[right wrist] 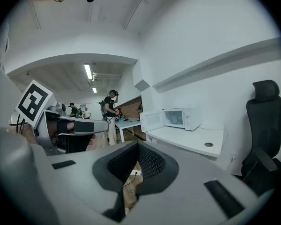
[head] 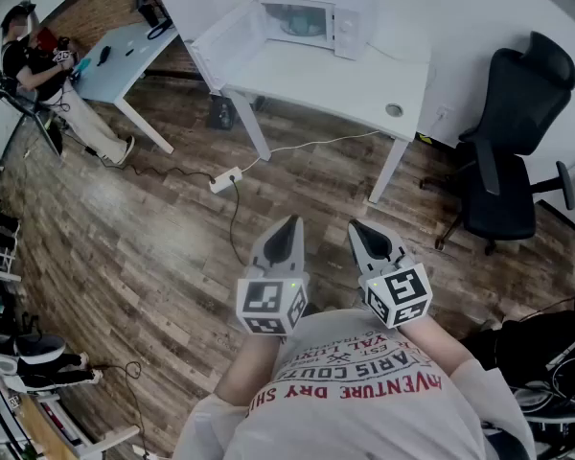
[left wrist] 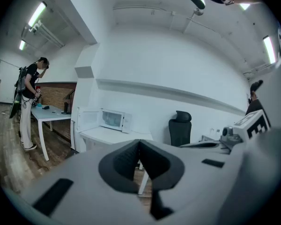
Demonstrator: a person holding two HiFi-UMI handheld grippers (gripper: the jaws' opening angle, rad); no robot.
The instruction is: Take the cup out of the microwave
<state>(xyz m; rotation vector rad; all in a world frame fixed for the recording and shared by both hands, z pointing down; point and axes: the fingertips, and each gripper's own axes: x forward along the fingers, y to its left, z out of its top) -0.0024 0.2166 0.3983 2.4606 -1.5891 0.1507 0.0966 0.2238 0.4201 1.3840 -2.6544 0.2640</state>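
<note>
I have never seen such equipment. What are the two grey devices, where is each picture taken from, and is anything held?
A person carries two tools: the left gripper and the right gripper. One picture comes from a camera on the person's head, looking down; the other two come from cameras on the grippers. Both grippers are shut and empty. Ahead, a microwave with its door open stands on a white table, with an office chair beside it. I cannot make out a cup.
</note>
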